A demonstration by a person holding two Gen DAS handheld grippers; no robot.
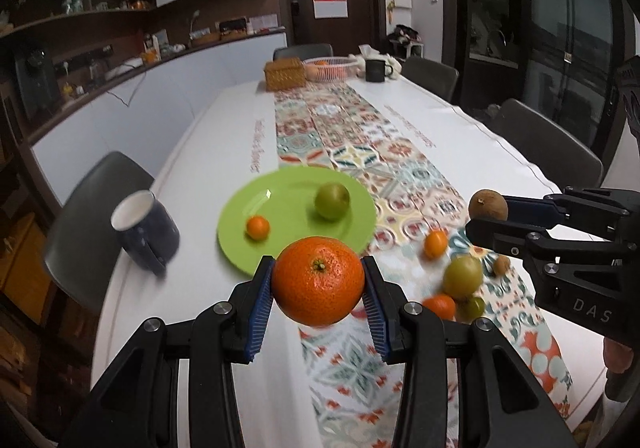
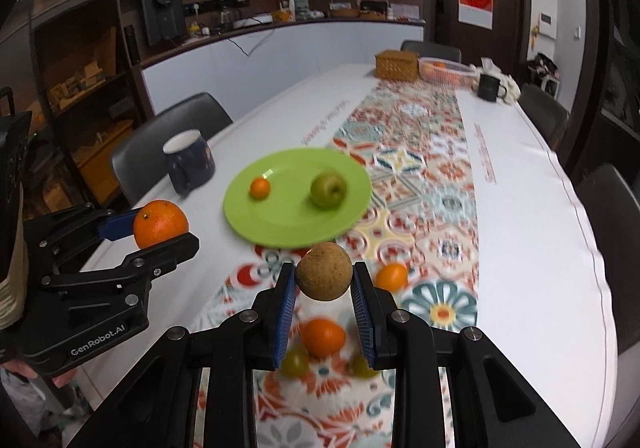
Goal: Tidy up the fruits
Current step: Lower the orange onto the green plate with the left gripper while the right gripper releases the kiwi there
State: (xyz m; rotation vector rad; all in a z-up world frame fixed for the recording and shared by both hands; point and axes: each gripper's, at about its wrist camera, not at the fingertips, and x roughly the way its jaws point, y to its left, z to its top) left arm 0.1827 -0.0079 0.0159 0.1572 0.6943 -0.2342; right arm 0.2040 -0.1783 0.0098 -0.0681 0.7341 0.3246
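My left gripper [image 1: 319, 282] is shut on a large orange [image 1: 318, 280] and holds it above the table, just short of the green plate [image 1: 280, 232]. The plate holds a green apple [image 1: 331, 201] and a small orange [image 1: 257, 227]. My right gripper [image 2: 324, 278] is shut on a brown round fruit [image 2: 324, 277], also in the air near the plate [image 2: 280, 224]. Loose on the patterned runner are small oranges [image 1: 435, 243], a green fruit [image 1: 463, 276] and a small brown one [image 1: 501, 265]. More fruit lies under the right gripper [image 2: 323, 337].
A dark blue mug [image 1: 146, 232] stands left of the plate near the table edge. At the far end are a wicker box [image 1: 285, 73], a pink basket [image 1: 332, 69] and a black mug [image 1: 376, 70]. Grey chairs surround the table.
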